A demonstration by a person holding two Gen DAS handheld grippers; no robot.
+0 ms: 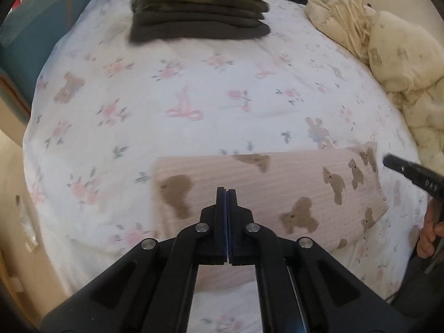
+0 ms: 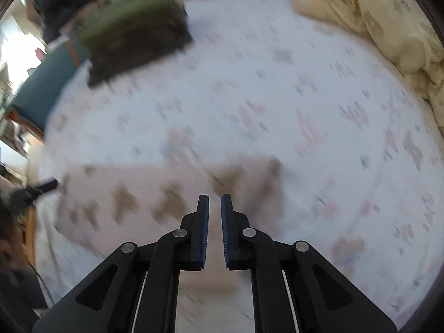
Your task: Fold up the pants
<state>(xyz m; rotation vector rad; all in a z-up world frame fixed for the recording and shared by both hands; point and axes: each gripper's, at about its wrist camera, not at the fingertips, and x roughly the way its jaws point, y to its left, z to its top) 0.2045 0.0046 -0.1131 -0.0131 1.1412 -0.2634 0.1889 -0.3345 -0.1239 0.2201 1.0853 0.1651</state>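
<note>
Your left gripper [image 1: 226, 191] has its two fingers pressed flat together, with nothing between them. The tips hang over the pink pants [image 1: 266, 194], which lie folded into a neat block on the bed [image 1: 194, 88]. The pants have brown teddy bears on them. From your left side, the fingers point at the middle of the block, a little toward its left end. You cannot tell if the tips touch the cloth.

Your right gripper [image 2: 214, 198] has its fingers a small way apart. Nothing is caught in the gap. This view is very blurry. The pants [image 2: 133, 194] show here as a soft pink shape under and to the left of these fingers. The right tips sit over the right end of the pants, close to its edge. In the left view you can see your right gripper [image 1: 410, 170] as a dark bar just past the right end of the pants, with your hand [image 1: 433, 230] under it.

The pants are at the near edge of the bed. Far across the bed stands a tall pile of folded green and dark clothes [image 1: 199, 8], well apart from the pants. A puffy cream blanket [image 1: 396, 55] is bunched up along the right side.
</note>
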